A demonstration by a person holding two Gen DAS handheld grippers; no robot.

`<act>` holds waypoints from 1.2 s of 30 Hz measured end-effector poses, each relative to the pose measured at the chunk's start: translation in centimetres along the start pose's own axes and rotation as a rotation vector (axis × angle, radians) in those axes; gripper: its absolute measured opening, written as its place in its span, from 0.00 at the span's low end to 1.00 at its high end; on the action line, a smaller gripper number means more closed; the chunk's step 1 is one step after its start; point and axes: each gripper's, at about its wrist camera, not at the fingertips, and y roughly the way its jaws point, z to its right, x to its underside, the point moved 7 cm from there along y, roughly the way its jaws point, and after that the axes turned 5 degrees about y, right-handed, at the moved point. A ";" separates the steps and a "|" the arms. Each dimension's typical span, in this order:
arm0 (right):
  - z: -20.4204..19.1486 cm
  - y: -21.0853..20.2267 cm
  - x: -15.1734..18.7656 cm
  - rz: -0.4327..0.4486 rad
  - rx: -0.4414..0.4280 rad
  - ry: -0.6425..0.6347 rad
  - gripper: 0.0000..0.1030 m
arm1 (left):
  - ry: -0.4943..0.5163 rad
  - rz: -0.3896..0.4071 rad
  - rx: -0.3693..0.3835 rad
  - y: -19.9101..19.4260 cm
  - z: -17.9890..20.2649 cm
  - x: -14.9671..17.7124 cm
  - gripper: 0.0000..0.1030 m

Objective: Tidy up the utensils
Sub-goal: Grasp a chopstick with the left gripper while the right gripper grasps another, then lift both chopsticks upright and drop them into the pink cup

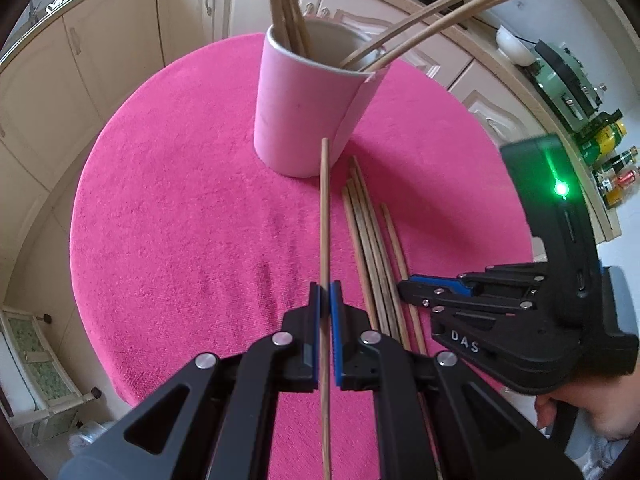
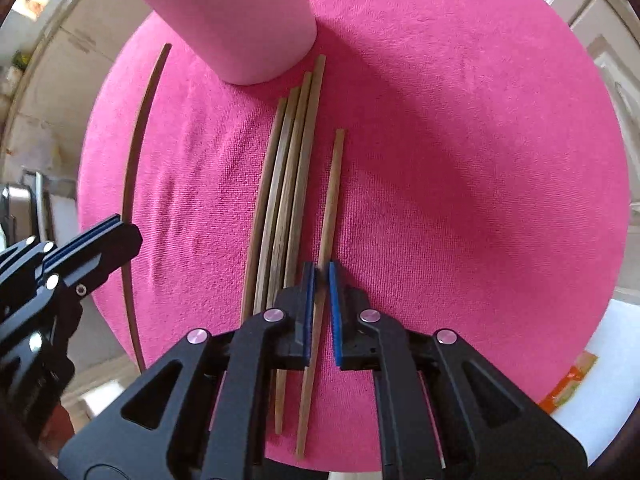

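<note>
A pink cup (image 1: 304, 108) stands on the round pink table (image 1: 180, 220) and holds several wooden chopsticks (image 1: 286, 4). My left gripper (image 1: 325, 300) is shut on one chopstick (image 1: 325, 208), held above the cloth and pointing at the cup. Several loose chopsticks (image 1: 370, 248) lie to its right. My right gripper (image 2: 320, 280) stands low over the single rightmost chopstick (image 2: 332, 200), its pads close on either side; the bundle (image 2: 286, 184) lies just left. The cup (image 2: 232, 16) is ahead. The left gripper's held chopstick (image 2: 134, 168) shows at the left.
Cream kitchen cabinets (image 1: 100, 60) ring the table. A worktop at the right carries a bowl (image 1: 514, 46), a green appliance (image 1: 560, 76) and bottles (image 1: 608, 140). A white surface with an orange packet (image 2: 572, 384) lies beyond the table's right edge.
</note>
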 end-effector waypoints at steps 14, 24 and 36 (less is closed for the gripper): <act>0.4 -6.8 1.3 0.211 -0.277 0.014 0.06 | 0.045 0.208 0.083 -4.9 1.5 -1.7 0.05; -1.8 -11.4 -0.4 0.337 -0.352 -0.041 0.06 | 0.027 0.338 0.110 -8.6 1.5 -4.1 0.05; -4.0 -18.7 -5.7 0.516 -0.340 -0.108 0.06 | 0.001 0.558 0.097 -13.2 -0.6 -11.2 0.05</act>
